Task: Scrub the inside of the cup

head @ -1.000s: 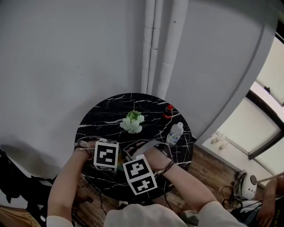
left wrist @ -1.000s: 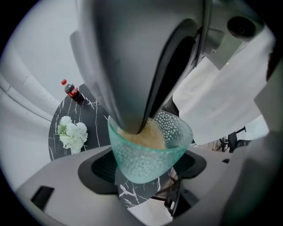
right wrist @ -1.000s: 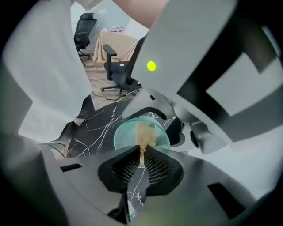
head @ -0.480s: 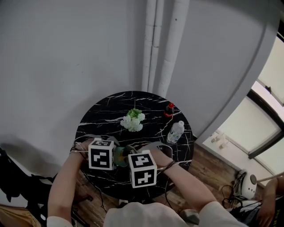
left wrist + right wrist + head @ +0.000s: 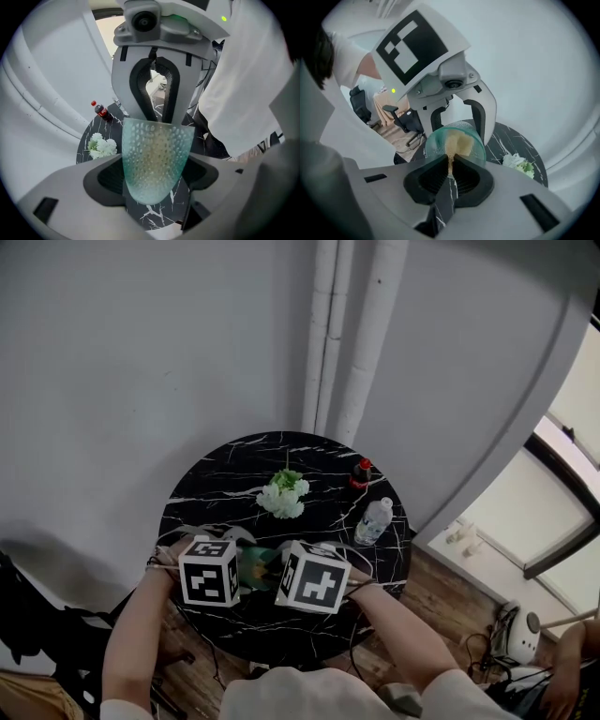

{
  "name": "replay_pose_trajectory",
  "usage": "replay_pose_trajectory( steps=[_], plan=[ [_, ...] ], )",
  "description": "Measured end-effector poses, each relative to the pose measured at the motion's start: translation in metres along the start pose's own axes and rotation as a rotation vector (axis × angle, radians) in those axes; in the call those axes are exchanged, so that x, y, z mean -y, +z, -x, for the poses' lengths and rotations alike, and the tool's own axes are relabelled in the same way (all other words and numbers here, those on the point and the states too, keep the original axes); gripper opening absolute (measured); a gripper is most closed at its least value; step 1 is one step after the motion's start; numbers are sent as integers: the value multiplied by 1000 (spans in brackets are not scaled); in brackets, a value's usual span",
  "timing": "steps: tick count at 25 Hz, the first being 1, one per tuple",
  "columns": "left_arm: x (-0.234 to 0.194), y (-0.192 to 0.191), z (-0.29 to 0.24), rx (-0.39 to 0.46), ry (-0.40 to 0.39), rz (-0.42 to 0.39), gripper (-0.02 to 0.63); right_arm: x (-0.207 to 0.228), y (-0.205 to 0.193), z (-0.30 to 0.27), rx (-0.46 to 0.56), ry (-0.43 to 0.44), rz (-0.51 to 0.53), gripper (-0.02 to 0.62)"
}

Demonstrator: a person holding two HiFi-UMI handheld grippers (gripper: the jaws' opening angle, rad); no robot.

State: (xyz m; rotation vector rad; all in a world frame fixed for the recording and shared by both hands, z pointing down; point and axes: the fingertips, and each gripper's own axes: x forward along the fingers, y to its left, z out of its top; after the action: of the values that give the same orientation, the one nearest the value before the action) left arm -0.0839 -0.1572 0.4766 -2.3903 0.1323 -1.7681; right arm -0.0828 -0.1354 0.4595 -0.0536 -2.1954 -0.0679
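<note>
A green dimpled glass cup sits between the pads of my left gripper, which is shut on its sides. In the head view the cup shows between the two marker cubes at the table's near edge. My right gripper is shut on a thin yellow sponge that reaches through the cup's rim into the inside. Seen from the head, the left gripper is left of the cup and the right gripper is to its right. The fingertips are hidden there.
The round black marble table carries a bunch of white flowers, a small cola bottle and a clear water bottle. White pipes run up the grey wall behind. Cables lie near the table's front.
The right gripper has rolled, so its marker cube now shows a different face. The left gripper tilted a little. The cup stays between them.
</note>
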Motion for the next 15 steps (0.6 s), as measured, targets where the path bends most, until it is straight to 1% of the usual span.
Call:
replay_pose_trajectory(
  steps=[4, 8, 12, 15],
  plan=[
    [-3, 1, 0, 35, 32, 5, 364, 0, 5, 1, 57, 59, -133, 48],
    [-4, 0, 0, 41, 59, 1, 364, 0, 8, 1, 110, 137, -317, 48],
    [-2, -1, -3, 41, 52, -11, 364, -4, 9, -1, 129, 205, -391, 48],
    [-2, -1, -4, 44, 65, -16, 364, -5, 14, 0, 157, 257, -477, 48]
  ],
)
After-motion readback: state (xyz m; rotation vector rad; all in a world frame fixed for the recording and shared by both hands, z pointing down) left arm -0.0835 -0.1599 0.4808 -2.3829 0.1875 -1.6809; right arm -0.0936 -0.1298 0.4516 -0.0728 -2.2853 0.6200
